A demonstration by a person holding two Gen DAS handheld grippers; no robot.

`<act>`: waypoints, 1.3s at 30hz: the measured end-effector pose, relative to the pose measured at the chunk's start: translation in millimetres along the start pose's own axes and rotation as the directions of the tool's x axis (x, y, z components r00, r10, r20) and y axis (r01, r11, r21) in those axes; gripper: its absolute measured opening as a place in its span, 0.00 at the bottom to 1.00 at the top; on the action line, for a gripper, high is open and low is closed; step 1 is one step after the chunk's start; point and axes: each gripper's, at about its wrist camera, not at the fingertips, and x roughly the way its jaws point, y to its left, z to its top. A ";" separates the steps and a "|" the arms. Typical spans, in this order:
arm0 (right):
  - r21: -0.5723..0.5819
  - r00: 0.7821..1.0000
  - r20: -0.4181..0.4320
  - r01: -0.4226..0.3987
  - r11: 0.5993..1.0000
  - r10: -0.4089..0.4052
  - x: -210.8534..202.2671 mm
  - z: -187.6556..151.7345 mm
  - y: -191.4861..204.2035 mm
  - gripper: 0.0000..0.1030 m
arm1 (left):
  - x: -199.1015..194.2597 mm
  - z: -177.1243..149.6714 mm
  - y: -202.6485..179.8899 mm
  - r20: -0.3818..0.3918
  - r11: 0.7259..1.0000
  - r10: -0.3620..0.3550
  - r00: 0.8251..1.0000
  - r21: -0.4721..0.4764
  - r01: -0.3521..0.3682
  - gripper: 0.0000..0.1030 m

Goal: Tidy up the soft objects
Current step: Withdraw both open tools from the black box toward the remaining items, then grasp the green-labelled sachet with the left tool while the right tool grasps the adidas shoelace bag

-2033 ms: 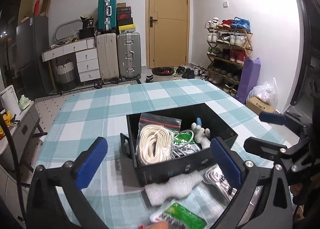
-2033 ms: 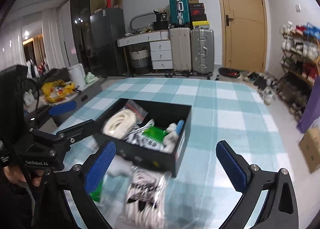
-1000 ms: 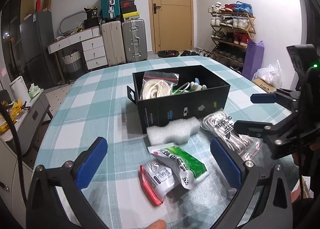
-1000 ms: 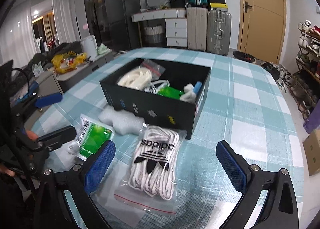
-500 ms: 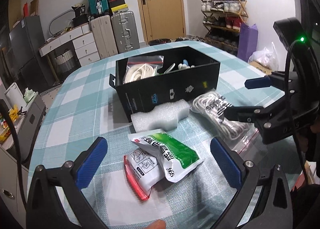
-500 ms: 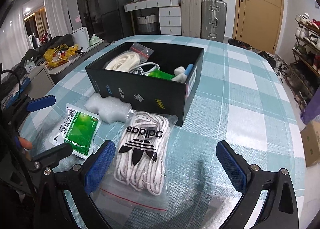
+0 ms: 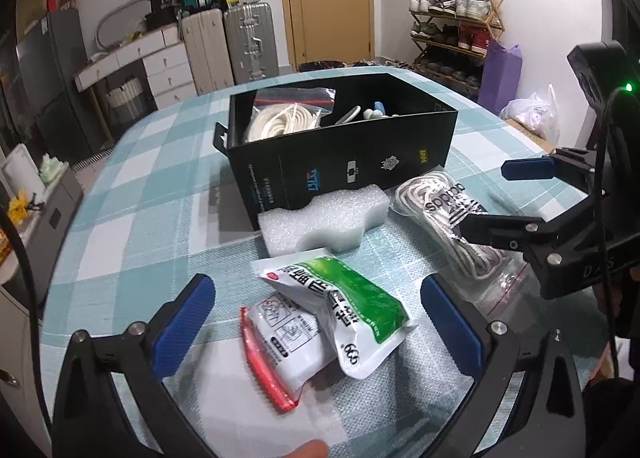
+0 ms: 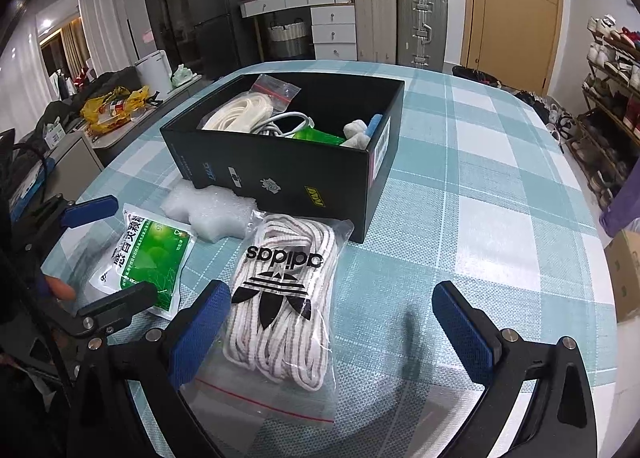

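A black box (image 7: 344, 162) (image 8: 288, 174) on the checked table holds a bag of white rope (image 7: 284, 118), cables and small soft items. In front of it lie a white foam block (image 7: 320, 224) (image 8: 212, 214), a green and white pouch (image 7: 348, 302) (image 8: 148, 254), a red-edged white pouch (image 7: 280, 342) and a clear adidas bag of laces (image 7: 452, 214) (image 8: 280, 298). My left gripper (image 7: 320, 322) is open, its fingers on either side of the two pouches. My right gripper (image 8: 332, 326) is open, just right of the lace bag's near end.
The checked tablecloth (image 8: 480, 186) stretches right of the box. Suitcases (image 7: 248, 42), drawers and a door stand at the back. A shoe rack (image 7: 456, 18) is at the right. A low cabinet with clutter (image 8: 108, 106) stands left of the table.
Both grippers have pulled back from the box and dropped lower toward the items in front of it. The pouches and lace bag now lie close under the fingers. Both grippers stayed open.
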 end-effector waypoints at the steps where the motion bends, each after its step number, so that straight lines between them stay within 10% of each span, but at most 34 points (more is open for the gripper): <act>1: 0.000 1.000 0.000 -0.002 1.000 0.002 0.1 0.1 -0.1 0.99 | 1.2 0.8 0.3 -0.003 1.000 -0.007 1.000 -0.003 0.007 1.00; 22: 0.010 1.000 -0.028 -0.003 1.000 0.003 8.2 -2.3 3.9 0.99 | 0.7 3.1 0.8 0.021 0.998 -0.057 0.998 -0.017 0.058 0.42; 39: -0.006 0.999 -0.039 -0.026 1.000 0.026 10.8 -4.6 10.2 0.99 | -20.3 0.2 -5.2 0.083 0.996 -0.091 0.992 -0.008 0.092 0.29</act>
